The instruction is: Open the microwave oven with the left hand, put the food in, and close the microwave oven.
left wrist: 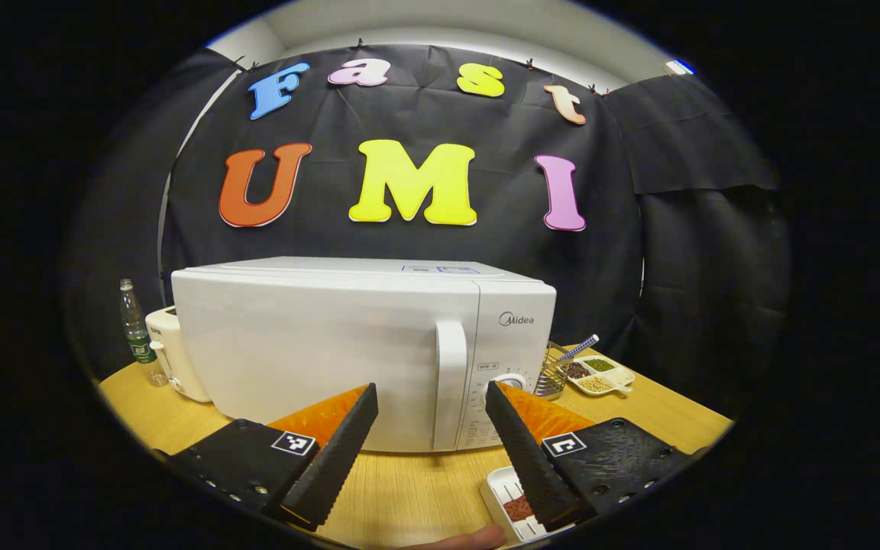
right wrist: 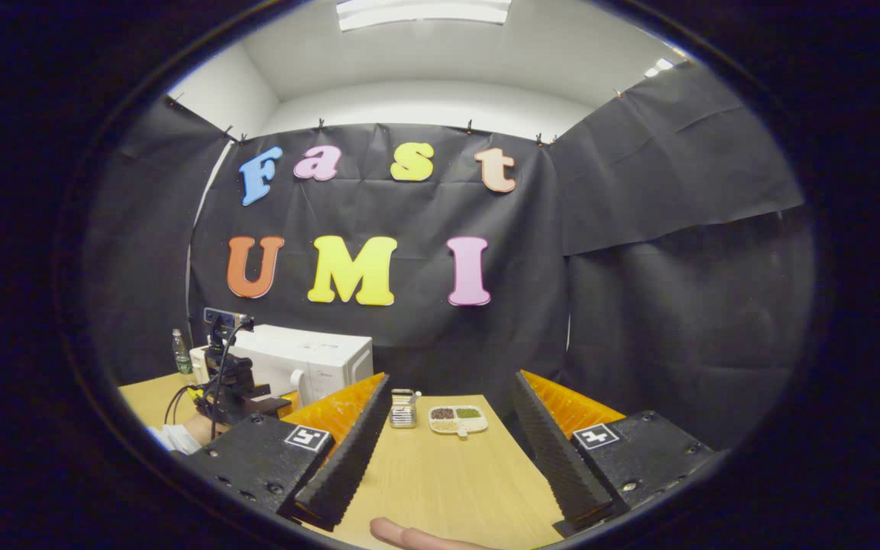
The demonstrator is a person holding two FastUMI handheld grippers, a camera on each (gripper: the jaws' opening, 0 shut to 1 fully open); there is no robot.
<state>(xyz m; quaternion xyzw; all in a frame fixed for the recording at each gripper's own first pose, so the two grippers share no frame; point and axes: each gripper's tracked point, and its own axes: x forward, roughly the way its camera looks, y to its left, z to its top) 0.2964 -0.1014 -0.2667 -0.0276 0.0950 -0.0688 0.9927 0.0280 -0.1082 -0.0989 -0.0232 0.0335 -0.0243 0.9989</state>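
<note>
In the left gripper view the left gripper (left wrist: 428,428) is spread wide and holds nothing, its fingers pointing at the microwave (left wrist: 363,347), which stands shut on the table (left wrist: 409,496). The handle (left wrist: 449,382), an upright bar at the door's right side, sits between the two fingers but farther off, not yet touched. To do this step well, I judge the gripper should go straight ahead until the bar lies between the fingers, close on it, then pull in an arc, since the door seems hinged on the left. A food tray (left wrist: 512,500) lies near, under the right finger, close to the table's near edge; the swinging door needs the bare table in front, so the tray is best kept low and right. Far right are a rack (left wrist: 554,374) and a dish (left wrist: 600,374); far left, a bottle (left wrist: 137,332) and a toaster (left wrist: 173,351).

In the right gripper view the right gripper (right wrist: 444,443) is likewise released and empty, over open table. The left gripper shows far left before the microwave.
</note>
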